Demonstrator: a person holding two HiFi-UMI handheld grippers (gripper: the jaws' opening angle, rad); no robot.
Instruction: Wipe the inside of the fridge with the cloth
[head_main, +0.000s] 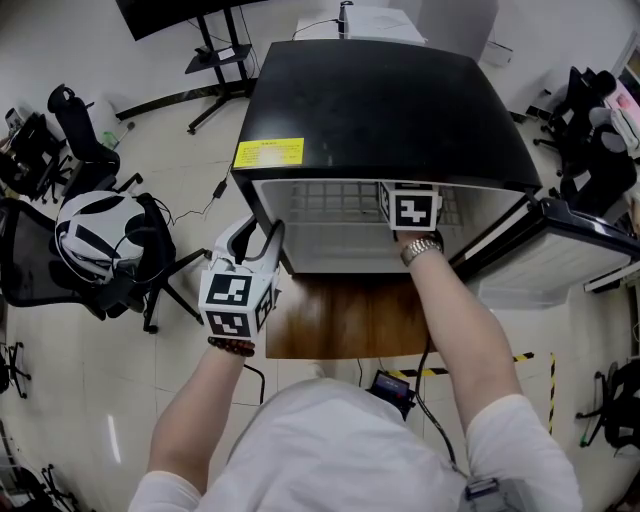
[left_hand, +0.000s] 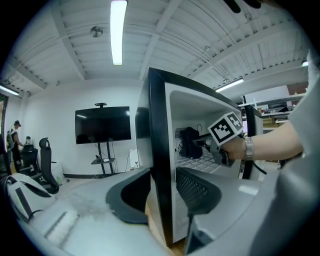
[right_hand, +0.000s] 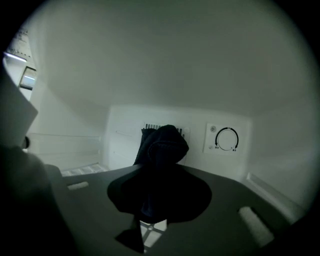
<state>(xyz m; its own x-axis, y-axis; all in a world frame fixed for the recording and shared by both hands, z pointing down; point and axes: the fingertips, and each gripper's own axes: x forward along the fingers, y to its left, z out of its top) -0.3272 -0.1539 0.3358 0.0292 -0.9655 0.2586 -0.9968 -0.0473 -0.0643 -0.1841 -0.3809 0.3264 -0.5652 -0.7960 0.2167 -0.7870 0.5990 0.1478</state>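
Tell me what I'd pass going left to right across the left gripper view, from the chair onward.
office chair → television → fridge → dark cloth → wristwatch

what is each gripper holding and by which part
The right gripper pinches the dark cloth by its lower bunch, the rest sticking up past the tips. The left gripper straddles the fridge wall; a clamp cannot be told.

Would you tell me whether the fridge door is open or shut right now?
Open: the door is swung out to the right, and the right gripper reaches inside the fridge with the dark cloth.
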